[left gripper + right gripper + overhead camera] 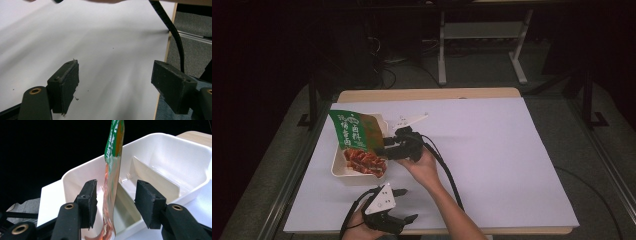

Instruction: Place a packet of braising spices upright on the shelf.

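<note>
A green and red food packet (357, 142) stands on edge in a white divided tray (339, 170) at the table's left. My right gripper (381, 148) reaches in from the right, held by a hand. In the right gripper view the packet (112, 182) hangs upright between the two pads, and both pads stand clear of it, so my right gripper (116, 202) is open. The tray (175, 152) has a partition wall behind the packet. My left gripper (406, 205) rests near the table's front edge, open and holding nothing (115, 85).
A white sheet (492, 150) covers the table, with a wooden strip (427, 94) at the far edge. The right gripper's black cable (447, 175) trails back along the forearm. The table's front edge (162, 82) runs close to the left gripper.
</note>
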